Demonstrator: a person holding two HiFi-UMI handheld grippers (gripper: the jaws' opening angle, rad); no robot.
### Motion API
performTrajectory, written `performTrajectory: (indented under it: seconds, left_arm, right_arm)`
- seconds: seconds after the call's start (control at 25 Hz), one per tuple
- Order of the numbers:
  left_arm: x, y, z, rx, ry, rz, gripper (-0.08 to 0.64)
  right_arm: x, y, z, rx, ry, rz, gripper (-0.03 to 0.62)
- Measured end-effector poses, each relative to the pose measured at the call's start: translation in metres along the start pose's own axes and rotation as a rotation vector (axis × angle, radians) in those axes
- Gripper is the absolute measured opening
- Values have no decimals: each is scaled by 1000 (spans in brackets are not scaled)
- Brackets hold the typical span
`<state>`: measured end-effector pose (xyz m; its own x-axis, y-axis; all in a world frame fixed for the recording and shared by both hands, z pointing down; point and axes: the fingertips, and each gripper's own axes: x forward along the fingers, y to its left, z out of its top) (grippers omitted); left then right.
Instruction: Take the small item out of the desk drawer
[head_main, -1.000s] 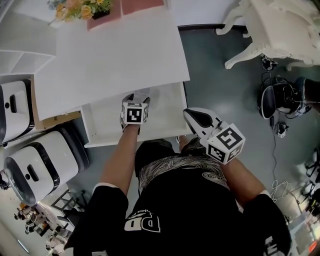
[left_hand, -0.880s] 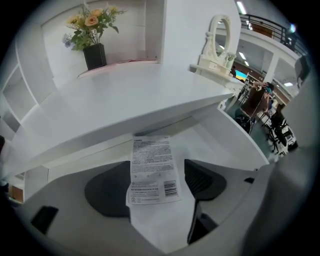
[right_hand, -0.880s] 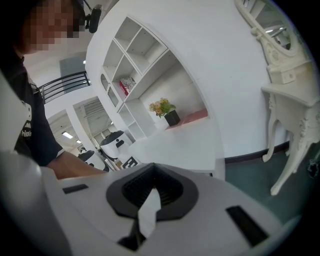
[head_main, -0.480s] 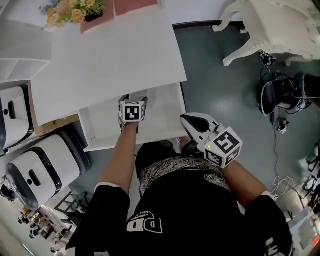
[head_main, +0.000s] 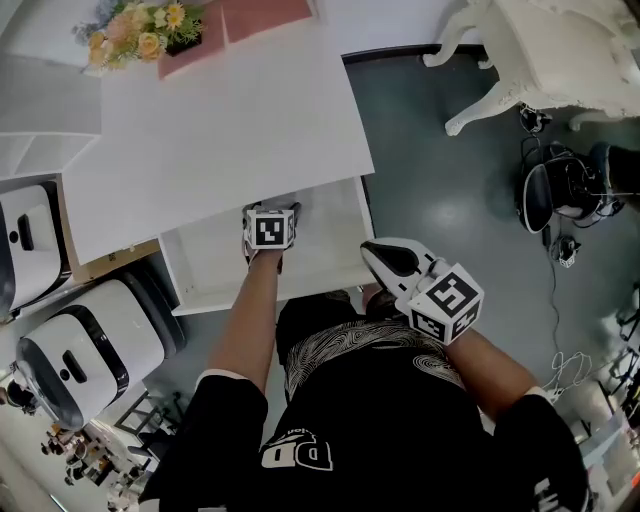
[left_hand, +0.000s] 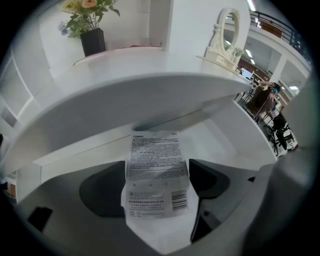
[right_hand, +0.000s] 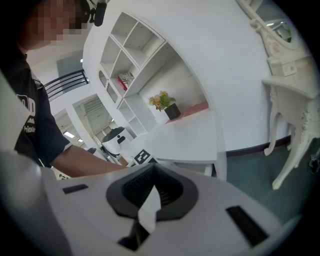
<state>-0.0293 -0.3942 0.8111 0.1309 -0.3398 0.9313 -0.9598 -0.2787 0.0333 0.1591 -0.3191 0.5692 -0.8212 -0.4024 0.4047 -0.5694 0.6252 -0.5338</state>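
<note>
White packet (left_hand: 155, 165), flat; label of fine print, unreadable, plus barcode. Lies in drawer (head_main: 210, 265) between left gripper (head_main: 275, 207) jaws, just opened wide, unpinched. Right gripper (head_main: 372, 250) closed, near right.

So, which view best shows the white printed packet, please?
Left gripper view: the white printed packet lies centred between jaws that have just been opening. The left gripper hides it in the head view; the right gripper view misses it.
</note>
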Motion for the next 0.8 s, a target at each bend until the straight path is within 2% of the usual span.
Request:
performTrajectory:
  seconds: [0.44,0.8]
  left_arm:
    - [8,-1,6,-32,15,-21,396]
    - [19,0,0,-38,1,-3,428]
  right_arm:
    - [5,-6,1,21,10,1,9]
    - [9,-15,2,41,23,-5,9]
